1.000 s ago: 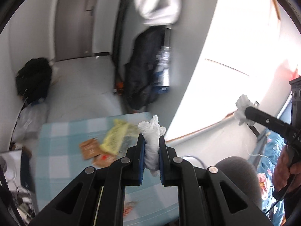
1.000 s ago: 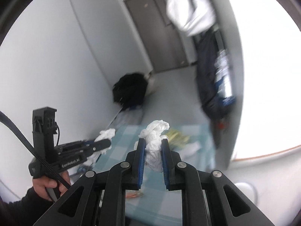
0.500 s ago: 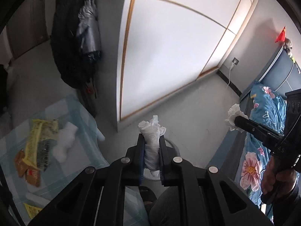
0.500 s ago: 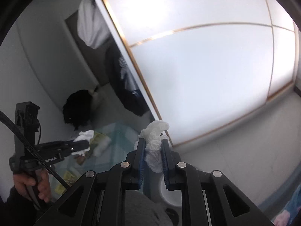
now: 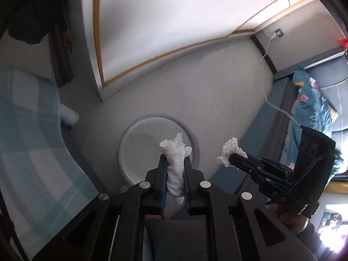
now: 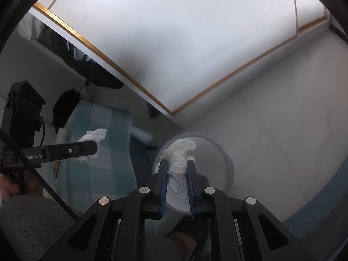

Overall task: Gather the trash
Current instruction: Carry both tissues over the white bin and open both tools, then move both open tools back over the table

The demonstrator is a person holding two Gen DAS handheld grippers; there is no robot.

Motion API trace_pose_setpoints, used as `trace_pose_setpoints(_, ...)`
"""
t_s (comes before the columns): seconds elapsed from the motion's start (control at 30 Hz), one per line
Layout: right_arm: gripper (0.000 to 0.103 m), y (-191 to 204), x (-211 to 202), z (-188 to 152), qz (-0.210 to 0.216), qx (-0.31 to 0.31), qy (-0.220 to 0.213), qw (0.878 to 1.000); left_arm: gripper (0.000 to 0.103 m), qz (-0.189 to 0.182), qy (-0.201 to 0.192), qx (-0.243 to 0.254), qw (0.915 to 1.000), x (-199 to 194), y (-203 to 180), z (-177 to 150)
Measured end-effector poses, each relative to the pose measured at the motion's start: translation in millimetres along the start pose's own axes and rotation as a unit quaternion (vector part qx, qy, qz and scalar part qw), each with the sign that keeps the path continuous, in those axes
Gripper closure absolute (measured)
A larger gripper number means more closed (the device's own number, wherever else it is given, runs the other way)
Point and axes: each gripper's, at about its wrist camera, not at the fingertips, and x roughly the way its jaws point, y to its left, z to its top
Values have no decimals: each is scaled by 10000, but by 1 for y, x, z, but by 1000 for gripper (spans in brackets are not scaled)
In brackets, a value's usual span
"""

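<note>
- Trash — two crumpled white tissues, one in each gripper, both over the floor beside the checked table [image 5: 32, 152].
- The left gripper [image 5: 175, 163] is clamped narrow on its tissue [image 5: 175, 152], above the round white bin [image 5: 130, 143].
- The right gripper [image 6: 176, 165] pinches the other tissue [image 6: 179, 152] — over the same bin [image 6: 226, 158].
- A hand [image 6: 10, 187] grips the left tool's handle.

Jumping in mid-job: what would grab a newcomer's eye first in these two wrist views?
The crumpled white tissue clamped in the left gripper, and a second tissue wad pinched in the right gripper. Both hang over the round white bin on the grey floor, beside the checked tablecloth.
</note>
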Motion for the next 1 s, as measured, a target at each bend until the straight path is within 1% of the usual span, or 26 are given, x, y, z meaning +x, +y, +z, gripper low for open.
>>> trace_pose_setpoints(0.03, 87, -2, 2, 1, 11, 54, 62, 10000, 94, 47, 76, 72, 9999, 5, -2, 5)
trace_pose_setpoints(0.1, 86, -5, 23, 6, 63, 172, 230, 9996, 94, 111, 257, 302, 9992, 18, -10, 9)
trace_pose_setpoints(0.13, 85, -15, 22, 0, 58, 175, 268, 9995, 94, 129, 346, 371, 9986, 23, -12, 12)
trace_pose_setpoints(0.17, 85, -16, 31, 1, 45, 178, 336, 9993, 94, 155, 488, 399, 9979, 32, -13, 13)
trace_pose_setpoints(0.3, 85, -22, 60, -5, 44, 255, 619, 9977, 94, 78, 896, 250, 9956, 55, -6, 19)
trace_pose_setpoints(0.37, 84, -24, 71, -5, 84, 311, 704, 9970, 93, 58, 1037, 241, 9943, 62, -2, 21)
trace_pose_setpoints(0.43, 84, -17, 85, -3, 79, 361, 767, 9964, 93, 64, 1147, 207, 9932, 69, -1, 22)
trace_pose_setpoints(0.47, 81, -17, 92, -3, 51, 402, 824, 9958, 91, 74, 1177, 150, 9929, 72, 1, 22)
trace_pose_setpoints(0.5, 72, -17, 96, -3, -21, 451, 881, 9951, 89, 64, 1213, 97, 9926, 75, 3, 23)
trace_pose_setpoints(0.53, 68, -20, 94, -3, -51, 486, 911, 9946, 81, 1, 1259, 43, 9920, 78, 3, 23)
trace_pose_setpoints(0.57, 65, -20, 97, -3, -52, 533, 931, 9942, 71, -112, 1328, -28, 9911, 82, 5, 23)
trace_pose_setpoints(0.6, 61, -20, 99, -2, -85, 552, 952, 9939, 65, -220, 1413, -100, 9897, 86, 7, 22)
trace_pose_setpoints(0.63, 58, -21, 96, -2, -126, 568, 980, 9935, 56, -263, 1468, -144, 9887, 92, 8, 27)
trace_pose_setpoints(0.67, 51, -20, 96, -1, -160, 601, 994, 9931, 55, -346, 1509, -195, 9877, 94, 9, 26)
trace_pose_setpoints(0.7, 46, -19, 96, 0, -158, 618, 982, 9931, 55, -386, 1505, -229, 9876, 95, 8, 26)
trace_pose_setpoints(0.77, 43, -17, 93, 0, -216, 605, 972, 9932, 53, -333, 1499, -292, 9877, 95, 10, 25)
trace_pose_setpoints(0.8, 43, -15, 90, 0, -263, 571, 954, 9935, 53, -297, 1476, -313, 9881, 94, 10, 27)
trace_pose_setpoints(0.87, 42, -22, 90, -6, -339, 565, 904, 9937, 48, -307, 1364, -312, 9897, 88, 9, 28)
trace_pose_setpoints(0.93, 39, -27, 88, -8, -368, 620, 849, 9938, 39, -261, 1210, -247, 9920, 80, 7, 28)
trace_pose_setpoints(1.0, 38, -43, 81, -13, -429, 679, 762, 9939, 37, -182, 1035, -154, 9943, 73, 8, 29)
